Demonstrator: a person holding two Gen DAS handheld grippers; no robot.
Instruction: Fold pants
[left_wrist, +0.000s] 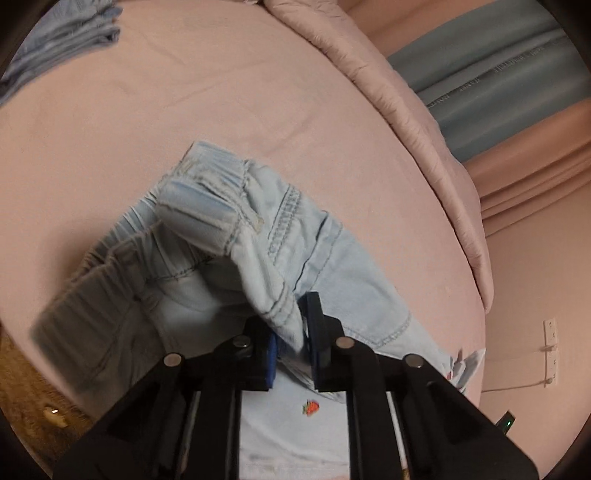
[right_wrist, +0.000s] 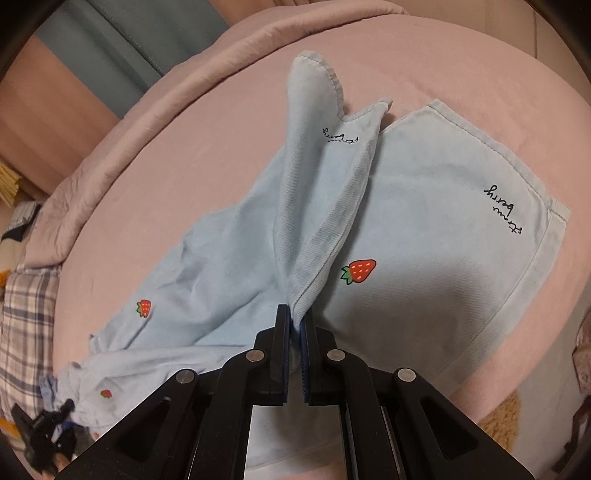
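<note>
Pants (right_wrist: 424, 229) lie spread mid-bed on pink sheet (left_wrist: 221, 92). Left gripper (left_wrist: 291, 347) clamped on waistband fold, right gripper (right_wrist: 294, 343) clamped on leg fabric, lifted in a ridge. Bare sheet all round; rolled duvet (left_wrist: 424, 122) along far edge, folded denim (left_wrist: 62, 44) at the corner.

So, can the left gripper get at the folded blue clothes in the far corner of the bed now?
Probably not yet. The left gripper is shut on the pants near the waistband, so it must let go first. The pink sheet towards the folded clothes looks free.
</note>
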